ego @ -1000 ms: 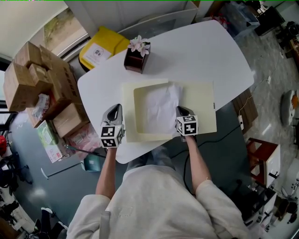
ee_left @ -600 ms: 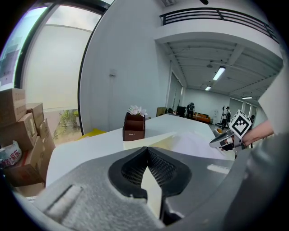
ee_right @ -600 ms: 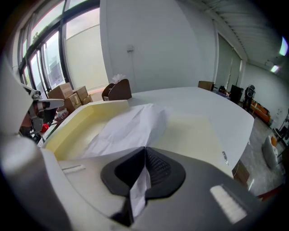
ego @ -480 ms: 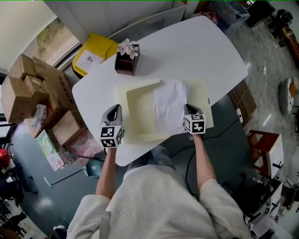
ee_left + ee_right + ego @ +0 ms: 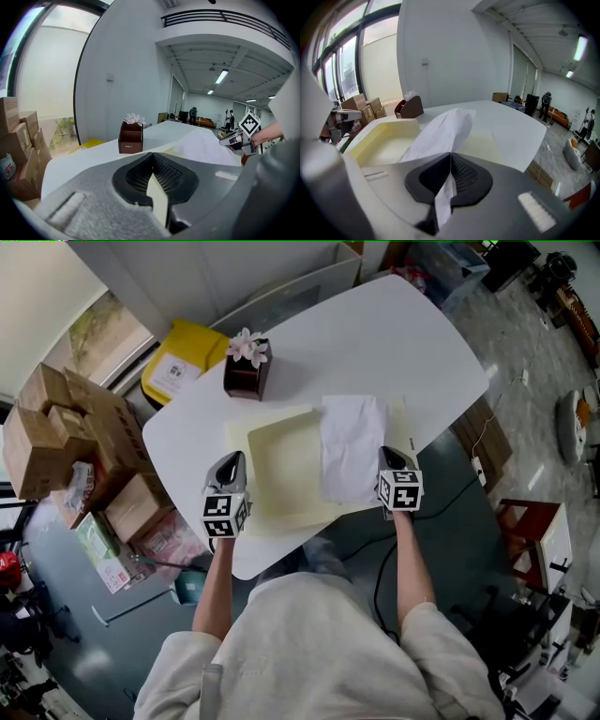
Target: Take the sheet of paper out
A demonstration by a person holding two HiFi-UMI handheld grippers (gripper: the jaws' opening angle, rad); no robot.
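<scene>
The right claw [image 5: 392,456] is pressed together on the near edge of the sheet of paper [image 5: 352,444]. The sheet lies crumpled across the right wall of the cream box [image 5: 281,465], close to the near right edge of the bench [image 5: 394,343]. The left claw [image 5: 228,465] pinches the box's near left rim, its 2 jaws closed on the thin cream wall.

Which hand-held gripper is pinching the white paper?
The right hand-held gripper: its jaws are shut on the sheet of paper at its edge. The left hand-held gripper pinches the cream box by its rim instead.
</scene>
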